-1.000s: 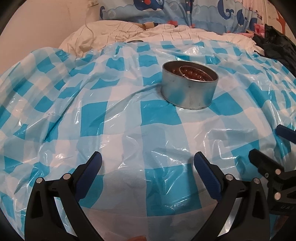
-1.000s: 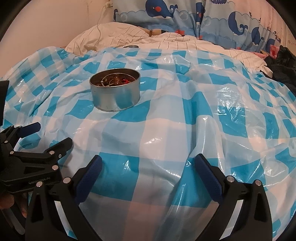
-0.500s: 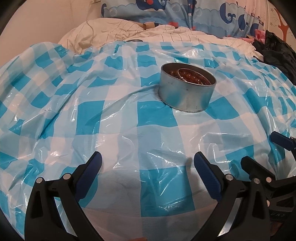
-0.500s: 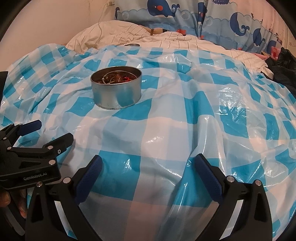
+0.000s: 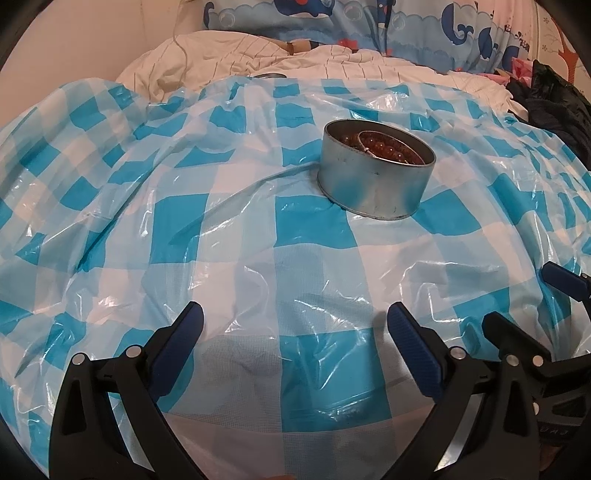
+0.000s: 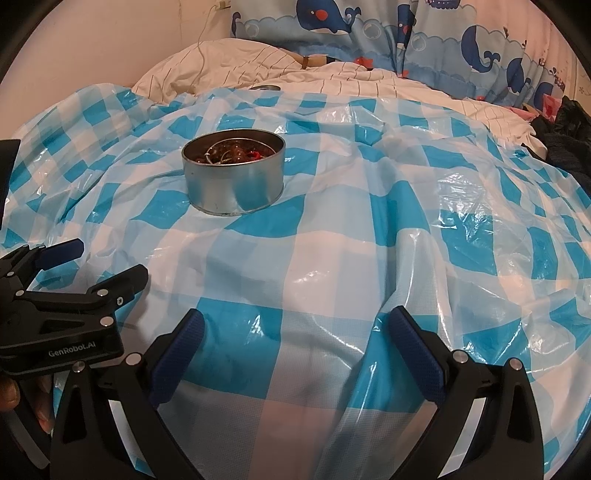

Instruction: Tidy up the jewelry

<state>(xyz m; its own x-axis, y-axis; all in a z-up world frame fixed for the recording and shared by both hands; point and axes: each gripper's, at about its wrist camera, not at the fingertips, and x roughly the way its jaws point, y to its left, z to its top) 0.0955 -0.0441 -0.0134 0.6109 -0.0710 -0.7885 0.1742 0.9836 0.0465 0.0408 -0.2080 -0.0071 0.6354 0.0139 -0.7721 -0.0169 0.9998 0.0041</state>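
Round metal tin [image 6: 233, 176] upper left of centre holds what appear to be tangled beads [image 5: 391, 147], light, slippery, best lifted by one strand; both grippers' fingers [image 5: 413, 345] apart, empty

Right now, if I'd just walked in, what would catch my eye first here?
Probably the round silver metal tin, standing alone on the crinkly blue-and-white checked plastic sheet, with reddish-brown beads and a wire ring inside. Nearer the camera, the left gripper and right gripper both gape open, empty. Behind, whale-print bedding.
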